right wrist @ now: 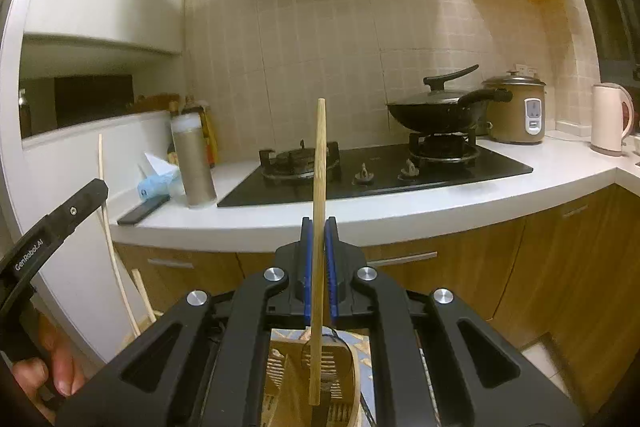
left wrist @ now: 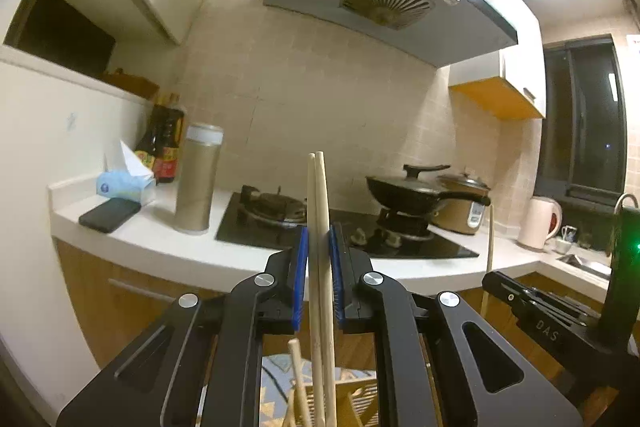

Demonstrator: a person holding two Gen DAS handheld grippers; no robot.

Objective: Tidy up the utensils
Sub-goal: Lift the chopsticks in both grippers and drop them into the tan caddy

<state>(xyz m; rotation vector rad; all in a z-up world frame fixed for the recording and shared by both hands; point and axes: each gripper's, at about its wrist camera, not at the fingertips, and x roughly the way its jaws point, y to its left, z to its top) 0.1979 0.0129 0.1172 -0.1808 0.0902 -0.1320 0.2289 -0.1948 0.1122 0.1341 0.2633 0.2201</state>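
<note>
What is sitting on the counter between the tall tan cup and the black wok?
The stove's empty front-left burner lies between the cup and the wok, in the right claw's view.

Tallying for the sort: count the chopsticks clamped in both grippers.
3. A pair of chopsticks stands in the left gripper jaws; one chopstick in the right gripper jaws. A loose stick below is unclamped; others may be hidden.

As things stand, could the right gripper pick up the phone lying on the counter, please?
Probably not: the right gripper is shut on a chopstick, which it must put down first; the phone lies uncovered.
</note>
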